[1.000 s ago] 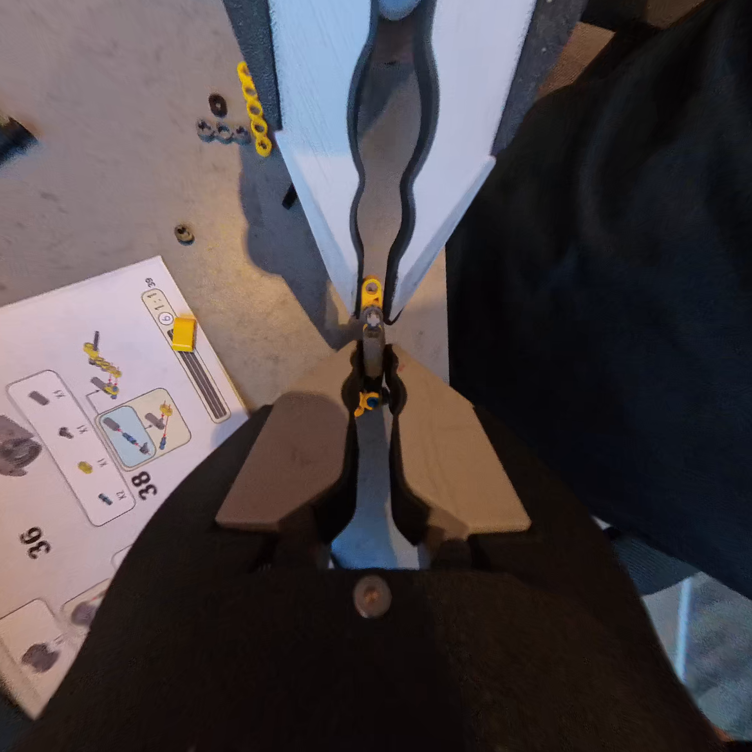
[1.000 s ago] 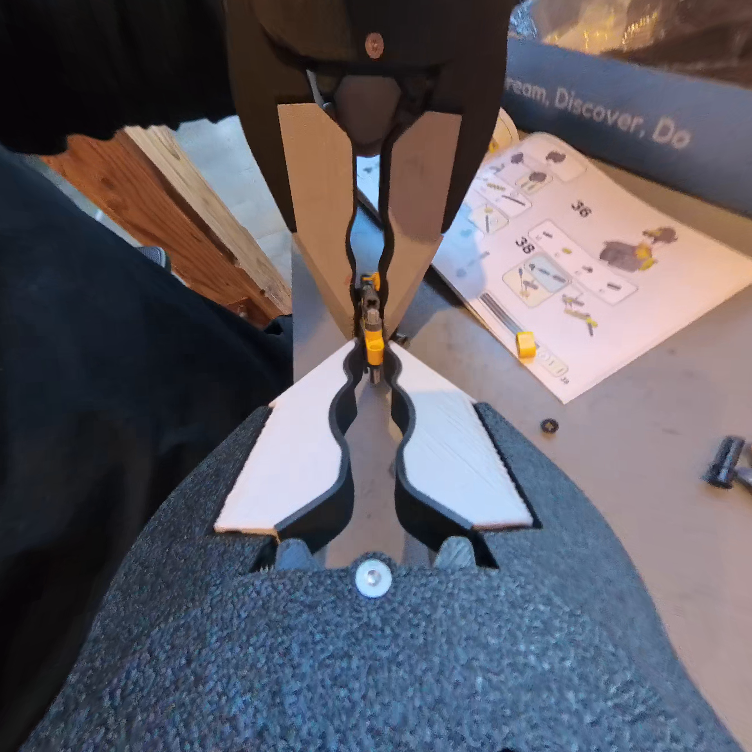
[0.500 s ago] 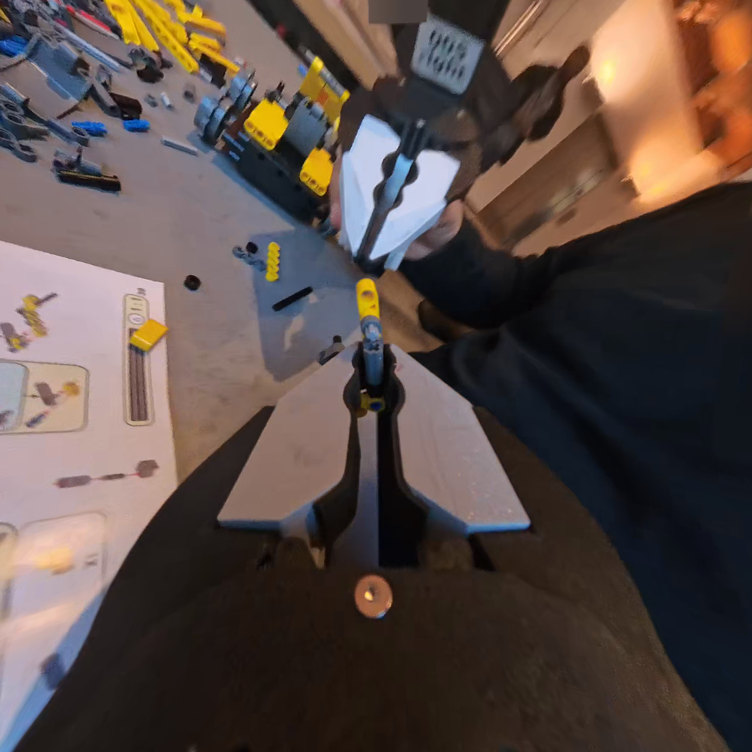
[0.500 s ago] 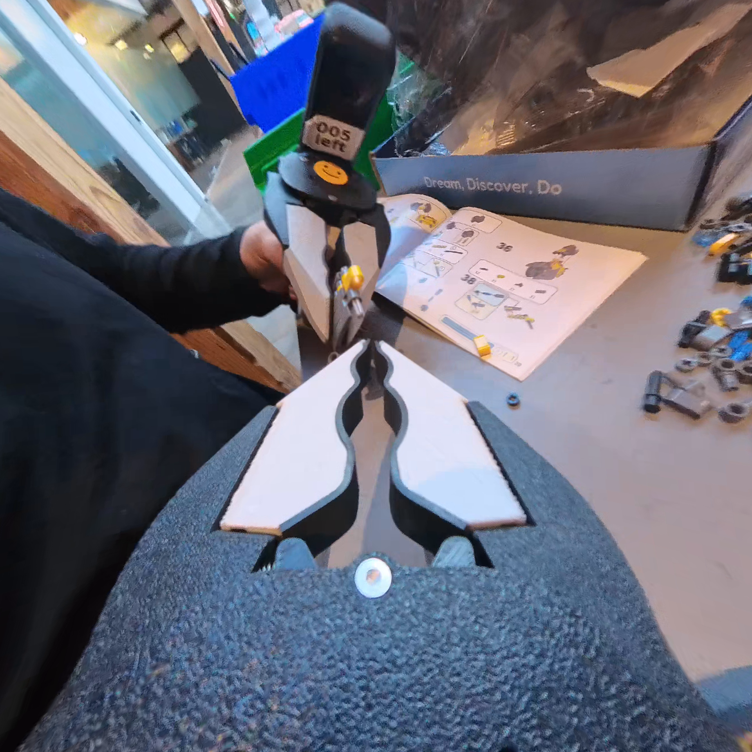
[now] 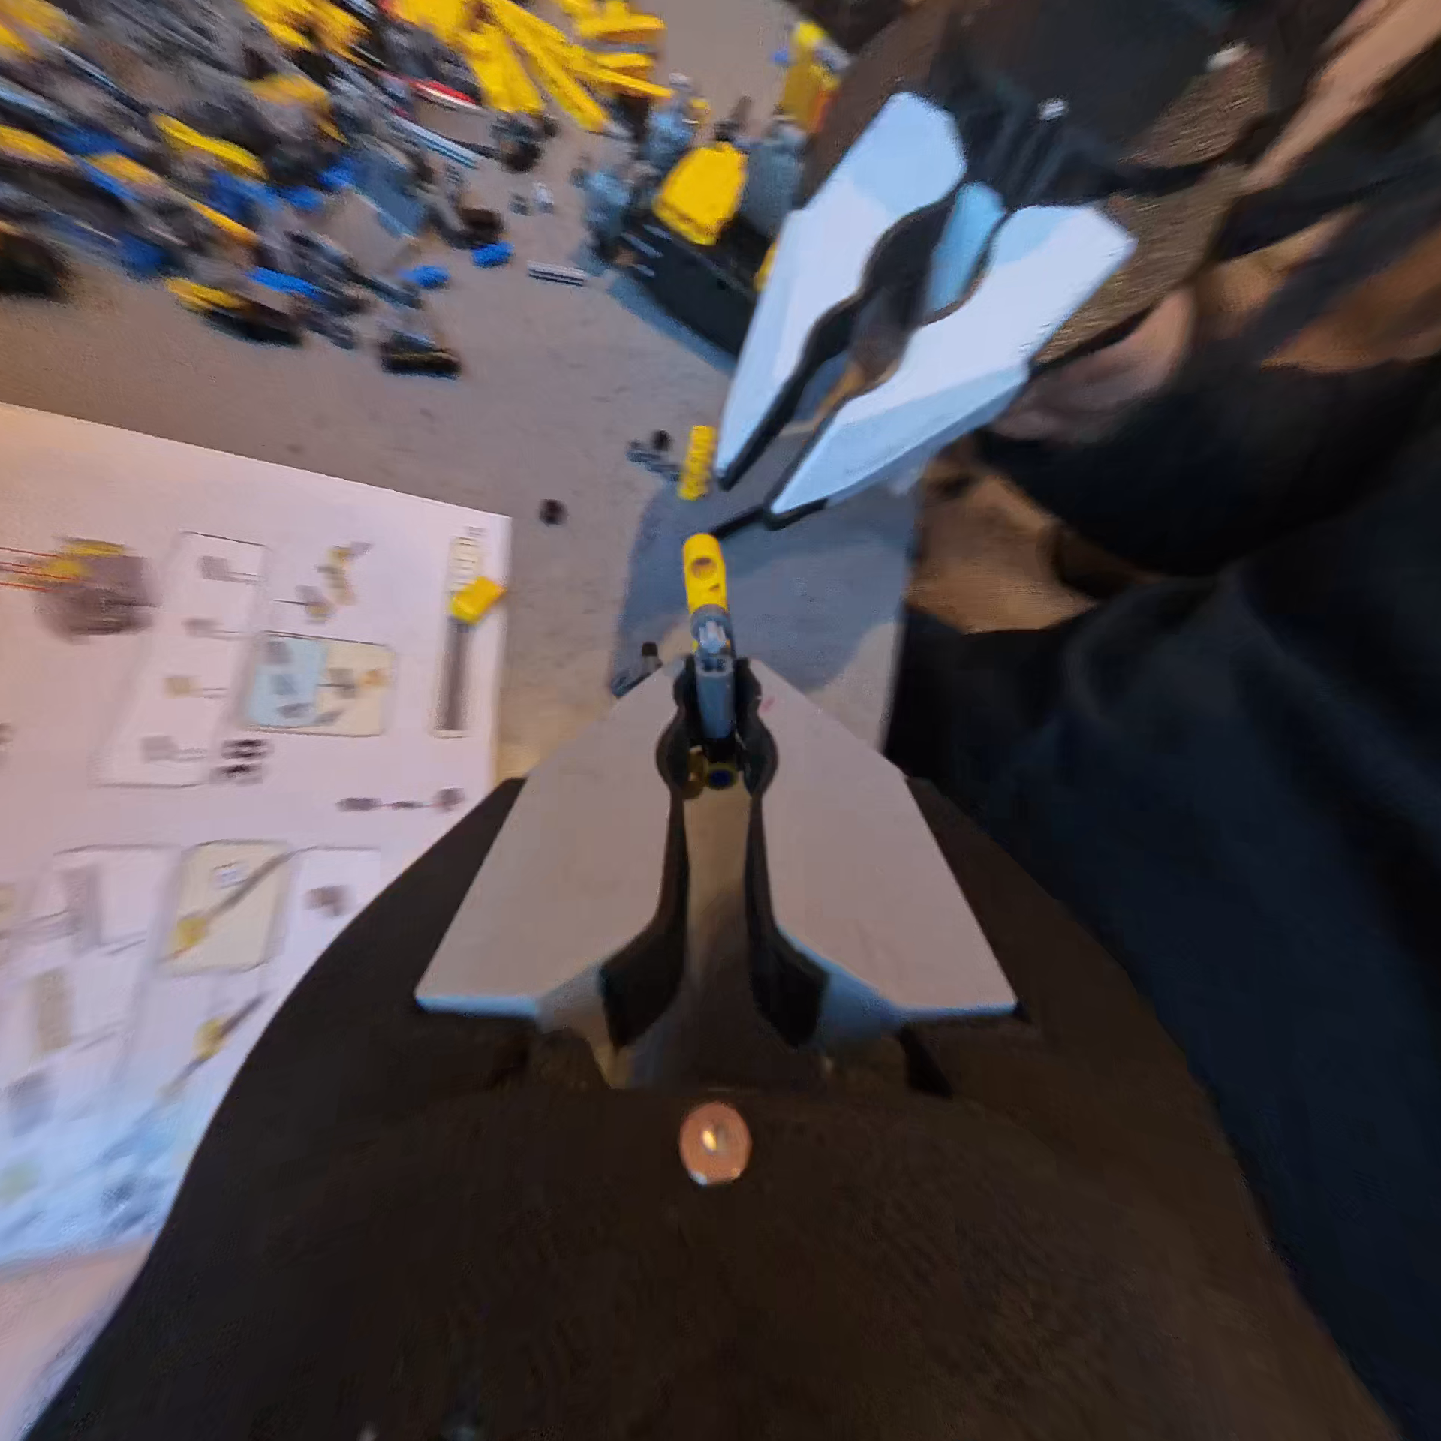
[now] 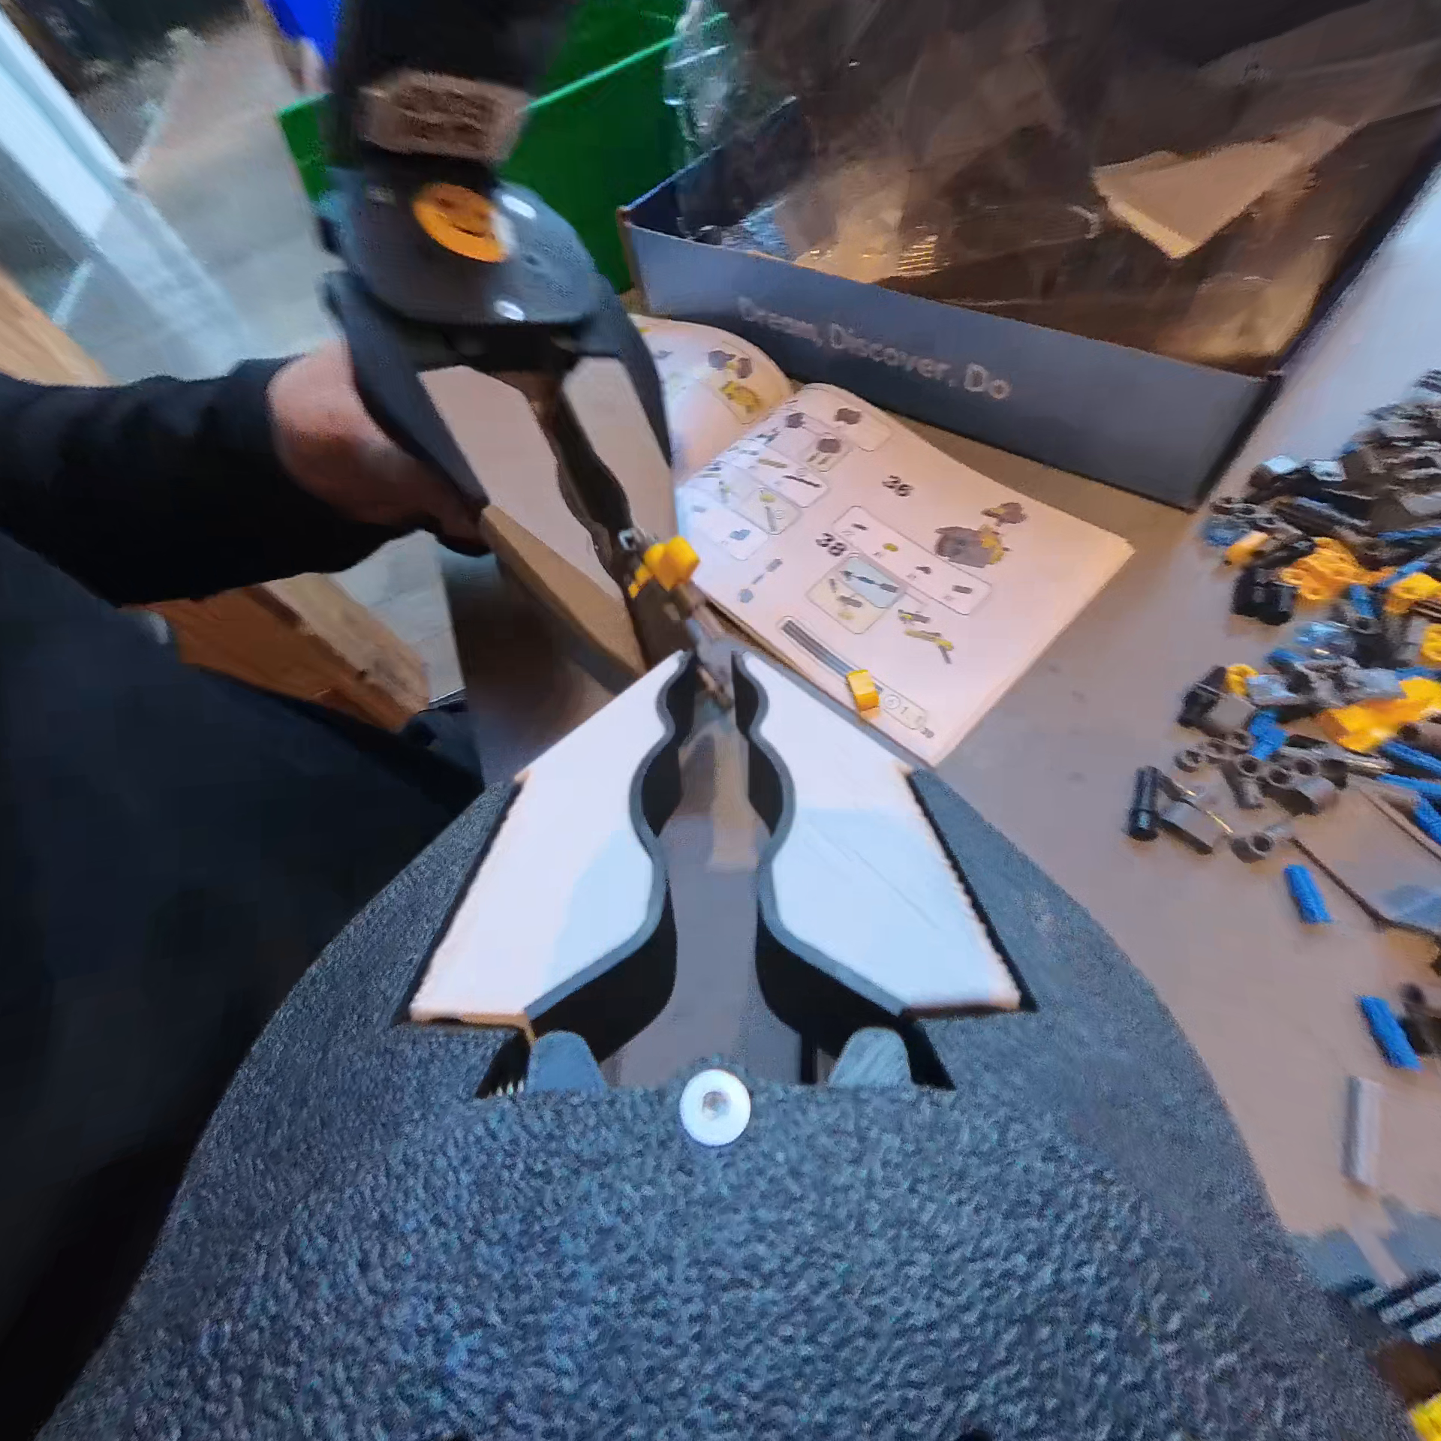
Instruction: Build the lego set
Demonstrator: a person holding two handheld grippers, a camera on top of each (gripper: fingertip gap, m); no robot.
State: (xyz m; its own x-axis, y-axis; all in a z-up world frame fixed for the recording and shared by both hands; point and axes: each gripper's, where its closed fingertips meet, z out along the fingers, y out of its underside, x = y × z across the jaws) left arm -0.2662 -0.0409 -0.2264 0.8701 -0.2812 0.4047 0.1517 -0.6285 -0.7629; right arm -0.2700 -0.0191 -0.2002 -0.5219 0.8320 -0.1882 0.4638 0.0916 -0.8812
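Note:
My left gripper is shut on a small assembly: a grey axle piece with a yellow connector sticking out past the tips. It holds it above the table. My right gripper is narrowly open and empty. In the left wrist view it hangs just up and right of the yellow connector, apart from it. In the right wrist view the left gripper, held by a hand, comes in from the upper left, the assembly's yellow part showing just beyond my right tips.
An open instruction booklet lies on the grey table with a small yellow piece on it. A yellow beam and a black ring lie nearby. Piles of loose parts and a dark box stand farther off. My two grippers' fingertips are within a few centimetres of each other.
The right gripper let go of the assembly's yellow end and drew back. Both grippers have tilted up from the table. The left gripper keeps the assembly.

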